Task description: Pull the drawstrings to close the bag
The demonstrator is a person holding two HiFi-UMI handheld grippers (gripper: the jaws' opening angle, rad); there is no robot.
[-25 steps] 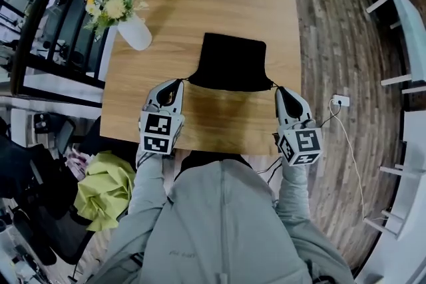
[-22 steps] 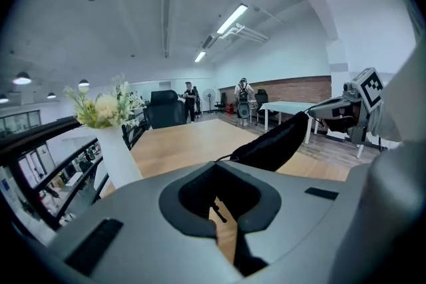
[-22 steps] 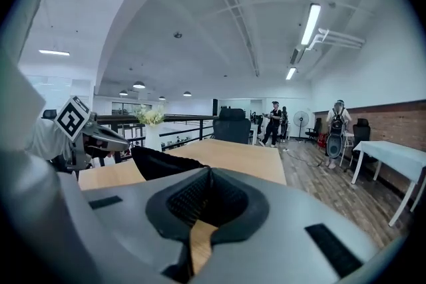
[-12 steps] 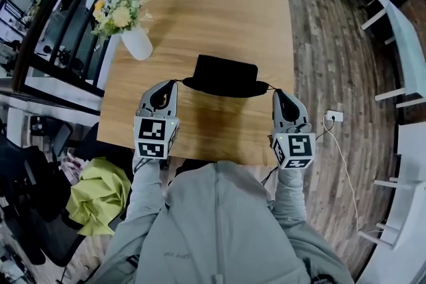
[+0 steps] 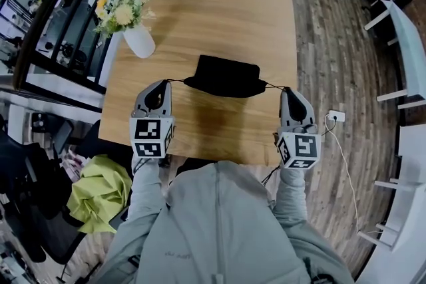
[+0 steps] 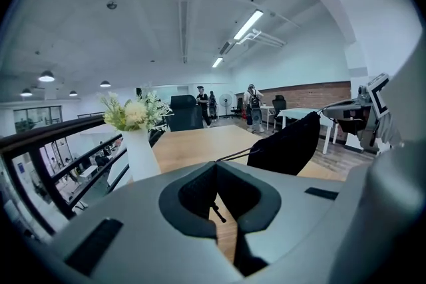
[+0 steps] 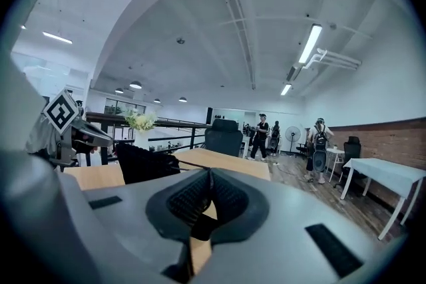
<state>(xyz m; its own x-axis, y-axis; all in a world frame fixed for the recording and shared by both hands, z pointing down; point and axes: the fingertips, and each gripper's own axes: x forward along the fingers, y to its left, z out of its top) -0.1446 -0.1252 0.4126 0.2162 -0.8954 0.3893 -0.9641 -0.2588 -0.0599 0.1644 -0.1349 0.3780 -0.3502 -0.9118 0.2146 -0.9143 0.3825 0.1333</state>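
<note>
A black drawstring bag (image 5: 225, 76) lies on the wooden table (image 5: 219, 3), its near mouth gathered into a narrow band. Thin drawstrings run out from both sides of the mouth. My left gripper (image 5: 166, 82) is shut on the left drawstring (image 5: 176, 80), just left of the bag. My right gripper (image 5: 285, 88) is shut on the right drawstring (image 5: 274, 86), just right of the bag. In the left gripper view the bag (image 6: 287, 146) stands up past the closed jaws, with the string (image 6: 231, 155) leading to it. The right gripper view shows the bag (image 7: 143, 162) at left and its string (image 7: 190, 166).
A white vase of flowers (image 5: 130, 26) stands on the table's left side, behind the left gripper. The table's near edge (image 5: 200, 157) is close under both grippers. A yellow-green cloth (image 5: 100, 191) lies on the floor at left; a cable and socket (image 5: 334, 118) lie at right.
Both grippers have moved apart, pulling the strings taut. The bag's mouth has drawn together and the bag looks shorter and flatter than a second ago.
</note>
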